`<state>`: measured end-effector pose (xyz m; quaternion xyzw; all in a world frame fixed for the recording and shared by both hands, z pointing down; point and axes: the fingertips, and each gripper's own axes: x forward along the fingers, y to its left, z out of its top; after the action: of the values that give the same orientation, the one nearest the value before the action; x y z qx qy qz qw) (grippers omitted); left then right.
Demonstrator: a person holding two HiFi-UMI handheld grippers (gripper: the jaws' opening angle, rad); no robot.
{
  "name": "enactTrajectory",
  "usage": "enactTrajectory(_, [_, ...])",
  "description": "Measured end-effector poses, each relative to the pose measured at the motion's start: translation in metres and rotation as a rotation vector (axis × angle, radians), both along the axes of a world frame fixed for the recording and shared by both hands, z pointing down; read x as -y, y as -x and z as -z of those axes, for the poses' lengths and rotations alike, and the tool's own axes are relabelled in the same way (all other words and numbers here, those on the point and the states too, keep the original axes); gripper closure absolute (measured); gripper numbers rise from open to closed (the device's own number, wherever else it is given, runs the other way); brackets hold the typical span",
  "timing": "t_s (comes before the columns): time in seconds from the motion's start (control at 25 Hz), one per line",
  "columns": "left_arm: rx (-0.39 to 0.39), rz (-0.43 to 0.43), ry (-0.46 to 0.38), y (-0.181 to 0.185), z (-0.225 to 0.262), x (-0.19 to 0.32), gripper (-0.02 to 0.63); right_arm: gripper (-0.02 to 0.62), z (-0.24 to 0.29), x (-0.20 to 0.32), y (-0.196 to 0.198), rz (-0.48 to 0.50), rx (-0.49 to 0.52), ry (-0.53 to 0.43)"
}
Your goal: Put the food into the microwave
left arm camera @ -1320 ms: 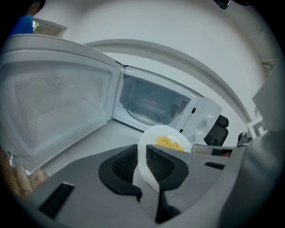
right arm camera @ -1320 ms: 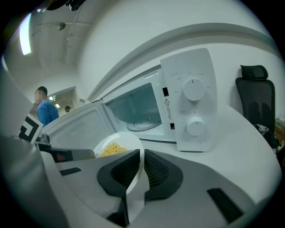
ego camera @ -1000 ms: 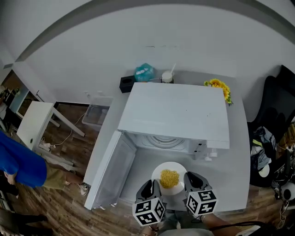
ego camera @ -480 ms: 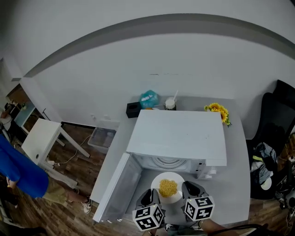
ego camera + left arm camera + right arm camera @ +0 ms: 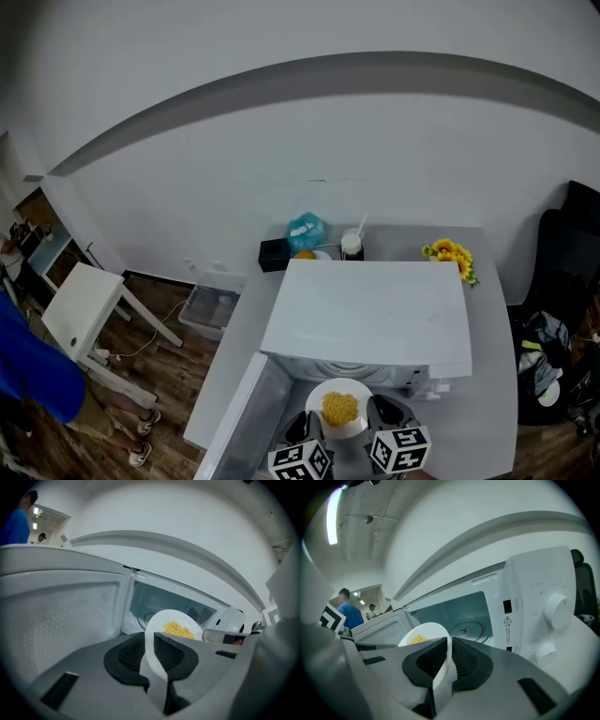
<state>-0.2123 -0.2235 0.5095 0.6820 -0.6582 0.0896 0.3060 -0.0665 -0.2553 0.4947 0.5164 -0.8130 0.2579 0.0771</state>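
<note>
We carry the plate (image 5: 362,397) between both tools: the left tool (image 5: 149,652) is clamped on its left rim and the right tool (image 5: 449,660) on its right rim, each with one pad above and one below the white edge. The food (image 5: 339,408), a small yellow heap, sits in the middle of the plate. The plate hangs in the air just in front of the microwave (image 5: 370,314), above the bench (image 5: 492,394) and not yet inside. What the coming move turns on is that the open cavity (image 5: 461,613) lies straight ahead of both tools, with the glass turntable (image 5: 466,629) on its floor beyond the plate's far edge. The door (image 5: 242,427) stands swung out on the left, close beside the left tool, while the control panel is on the right. Neither tool is nearer the opening; we judge they must go forward together, keeping the plate level and centred between the door and the panel.
</note>
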Motion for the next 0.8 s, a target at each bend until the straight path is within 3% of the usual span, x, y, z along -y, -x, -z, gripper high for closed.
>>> enactTrajectory(0.52, [-0.026, -0.031, -0.035, 0.009, -0.023, 0.062, 0.543, 0.552, -0.032, 0.049, 0.004, -0.062, 0.047, -0.016])
enactTrajectory(0.8, [0.027, -0.097, -0.077, 0.005, -0.036, 0.097, 0.543, 0.552, -0.052, 0.07, 0.001, -0.119, 0.045, -0.011])
